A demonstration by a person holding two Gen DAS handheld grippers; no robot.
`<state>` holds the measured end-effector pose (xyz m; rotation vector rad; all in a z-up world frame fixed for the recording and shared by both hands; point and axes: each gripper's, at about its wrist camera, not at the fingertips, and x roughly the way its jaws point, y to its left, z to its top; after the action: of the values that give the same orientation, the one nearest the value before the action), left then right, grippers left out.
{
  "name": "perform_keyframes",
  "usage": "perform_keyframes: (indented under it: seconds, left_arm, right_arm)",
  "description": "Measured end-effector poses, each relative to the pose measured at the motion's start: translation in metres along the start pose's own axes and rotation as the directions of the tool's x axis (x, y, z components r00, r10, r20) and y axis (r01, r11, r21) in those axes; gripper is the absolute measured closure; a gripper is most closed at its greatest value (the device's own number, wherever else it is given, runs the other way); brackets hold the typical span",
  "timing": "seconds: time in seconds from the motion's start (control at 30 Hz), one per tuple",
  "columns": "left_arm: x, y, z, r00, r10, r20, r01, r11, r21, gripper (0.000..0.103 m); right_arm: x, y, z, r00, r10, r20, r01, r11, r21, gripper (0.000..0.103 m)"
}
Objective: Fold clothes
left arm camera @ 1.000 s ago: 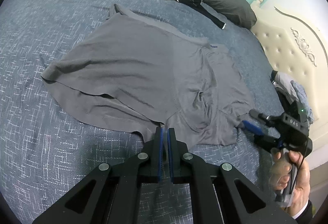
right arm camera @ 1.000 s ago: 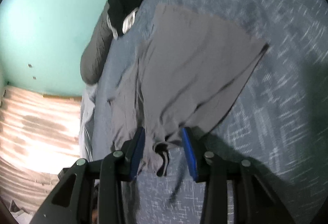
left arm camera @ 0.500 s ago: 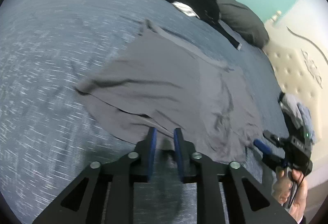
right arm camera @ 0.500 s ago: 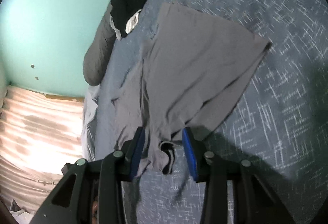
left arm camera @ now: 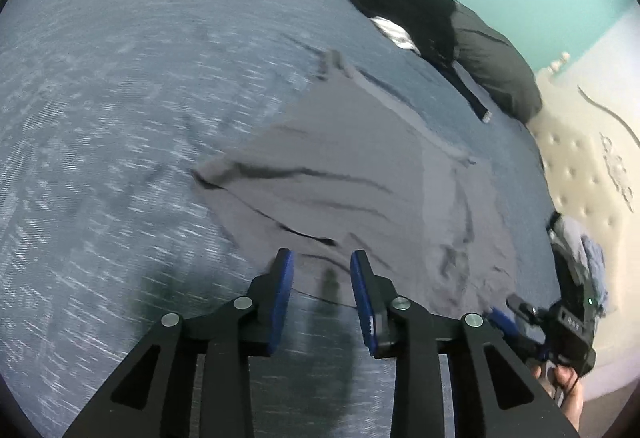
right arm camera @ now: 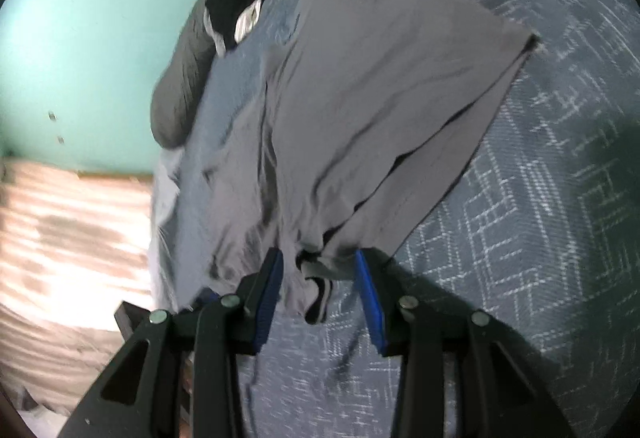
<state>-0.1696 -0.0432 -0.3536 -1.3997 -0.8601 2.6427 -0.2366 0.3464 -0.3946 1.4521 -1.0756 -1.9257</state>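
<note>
A pair of grey boxer shorts [left arm camera: 360, 177] lies spread flat on the blue patterned bedspread [left arm camera: 120, 117]. My left gripper [left arm camera: 322, 266] is open and empty, just above the near hem of the shorts. My right gripper [right arm camera: 320, 266] is open, its blue pads on either side of a bunched leg hem [right arm camera: 316, 278] of the shorts [right arm camera: 380, 97], not closed on it. The right gripper also shows at the lower right of the left wrist view [left arm camera: 508, 314].
A heap of black and white clothes [left arm camera: 408, 9] lies on dark grey pillows [left arm camera: 492, 61] at the head of the bed. A cream tufted headboard [left arm camera: 592, 165] stands to the right. More clothes [left arm camera: 584, 250] lie at the bed's right edge. The wall [right arm camera: 100, 17] is teal.
My left gripper was shut and has opened, and it has swung left along the hem. The right gripper stayed open around the leg hem.
</note>
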Motion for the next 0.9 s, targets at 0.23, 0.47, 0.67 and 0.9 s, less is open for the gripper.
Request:
perform_keyframes:
  seconds: [0.23,0.47,0.67,0.9]
  left_arm:
    - [0.014,-0.041,-0.018,0.997,-0.05,-0.067,0.057,0.993,0.104,0.071]
    - [0.016,-0.036,-0.03,0.994,-0.028,-0.105,0.038,0.994,0.098,0.071]
    - [0.016,-0.032,-0.043,0.988,-0.033,-0.154,0.05,0.993,0.107,0.07]
    - [0.02,-0.031,-0.047,0.982,-0.046,-0.183,0.067,0.991,0.112,0.071]
  right_arm:
    - [-0.012,0.004,0.0,1.0,0.013,0.005,-0.013,1.0,0.0,0.065]
    - [-0.003,0.023,-0.021,0.997,-0.003,-0.081,-0.004,0.996,-0.086,0.065]
    - [0.011,0.026,-0.03,0.991,-0.059,-0.117,0.043,0.99,-0.135,0.065]
    - [0.012,0.024,-0.033,0.99,-0.106,-0.095,0.089,0.981,-0.171,0.083]
